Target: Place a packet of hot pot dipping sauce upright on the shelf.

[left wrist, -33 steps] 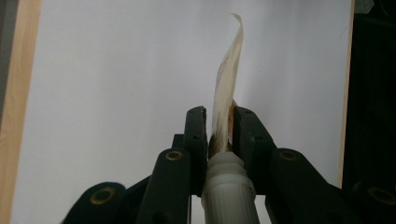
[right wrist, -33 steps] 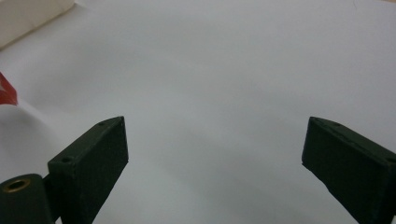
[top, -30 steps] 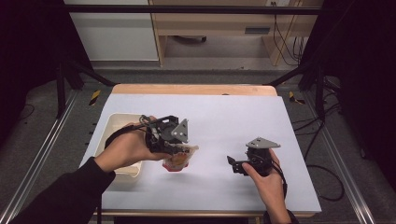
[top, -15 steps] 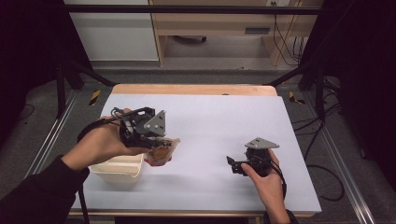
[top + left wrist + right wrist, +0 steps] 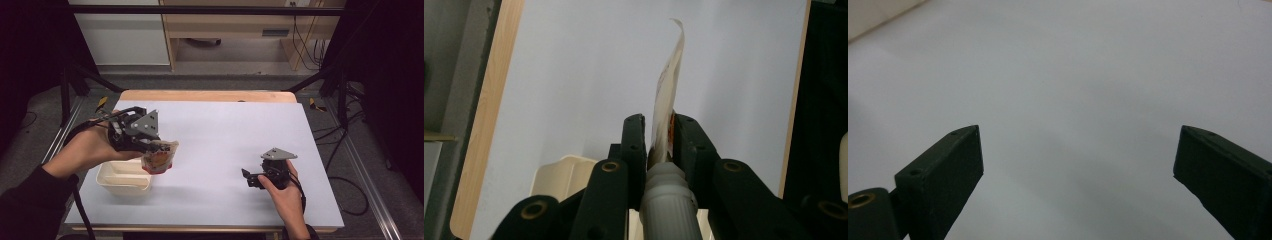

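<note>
Crinkly clear plastic was what the left gripper (image 5: 150,146) had pinched: a small pouch (image 5: 160,159) with something orange-red inside, hanging off the jaws just above the right rim of the cream tub (image 5: 125,177) at the table's left side. In the left gripper view the jaws were nearly closed, squeezing the flat top edge of the pouch (image 5: 667,100) near its white screw spout (image 5: 669,200), so the grip looked solid enough.

The right gripper (image 5: 250,177) sat low over the white table (image 5: 235,130), well apart from all that, jaws spread wide with nothing between them.

My read is that this was the carry step, with the pouch on its way into the tub. It wasn't inside yet, more like hovering at the edge. The next move would probably need a small shift left so the pouch hangs over the middle of the tub, then a lower and a release. The floppy bag could catch the rim if dropped early.
</note>
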A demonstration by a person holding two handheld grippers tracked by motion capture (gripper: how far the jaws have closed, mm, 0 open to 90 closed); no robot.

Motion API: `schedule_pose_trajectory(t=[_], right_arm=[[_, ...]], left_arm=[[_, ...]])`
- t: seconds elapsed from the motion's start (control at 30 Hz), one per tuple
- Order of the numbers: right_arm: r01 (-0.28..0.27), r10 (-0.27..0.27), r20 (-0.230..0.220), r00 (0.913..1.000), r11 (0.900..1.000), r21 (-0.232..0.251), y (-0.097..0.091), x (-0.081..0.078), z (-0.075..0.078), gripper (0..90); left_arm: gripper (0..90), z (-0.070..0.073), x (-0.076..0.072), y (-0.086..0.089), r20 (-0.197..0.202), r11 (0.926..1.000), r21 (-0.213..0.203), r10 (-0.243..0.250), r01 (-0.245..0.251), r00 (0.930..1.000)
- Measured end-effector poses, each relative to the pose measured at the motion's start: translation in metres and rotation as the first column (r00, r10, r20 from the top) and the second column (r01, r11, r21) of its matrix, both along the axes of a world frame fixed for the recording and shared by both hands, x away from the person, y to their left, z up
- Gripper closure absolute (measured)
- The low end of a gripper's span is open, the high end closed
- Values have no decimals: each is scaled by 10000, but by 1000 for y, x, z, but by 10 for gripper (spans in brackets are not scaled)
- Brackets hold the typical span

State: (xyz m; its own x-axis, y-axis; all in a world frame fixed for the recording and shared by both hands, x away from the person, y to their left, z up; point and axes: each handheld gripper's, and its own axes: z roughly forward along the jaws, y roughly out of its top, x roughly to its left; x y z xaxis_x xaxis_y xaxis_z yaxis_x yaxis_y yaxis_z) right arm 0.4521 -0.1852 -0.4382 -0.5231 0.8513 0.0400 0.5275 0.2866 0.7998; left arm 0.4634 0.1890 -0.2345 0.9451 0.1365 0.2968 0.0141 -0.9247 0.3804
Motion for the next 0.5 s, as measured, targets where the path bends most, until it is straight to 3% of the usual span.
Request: schedule_pose_trajectory(t=[0.33, 0.5], right_arm=[[185, -185, 110, 9998, 9998, 23, -1, 0, 1, 74], [231, -231, 98, 9997, 9997, 7, -3, 1, 0, 74]], left_arm=[[758, 1, 2, 15, 2, 9997, -51, 221, -221, 9998], [758, 4, 4, 25, 1, 9987, -308, 397, -397, 9992]])
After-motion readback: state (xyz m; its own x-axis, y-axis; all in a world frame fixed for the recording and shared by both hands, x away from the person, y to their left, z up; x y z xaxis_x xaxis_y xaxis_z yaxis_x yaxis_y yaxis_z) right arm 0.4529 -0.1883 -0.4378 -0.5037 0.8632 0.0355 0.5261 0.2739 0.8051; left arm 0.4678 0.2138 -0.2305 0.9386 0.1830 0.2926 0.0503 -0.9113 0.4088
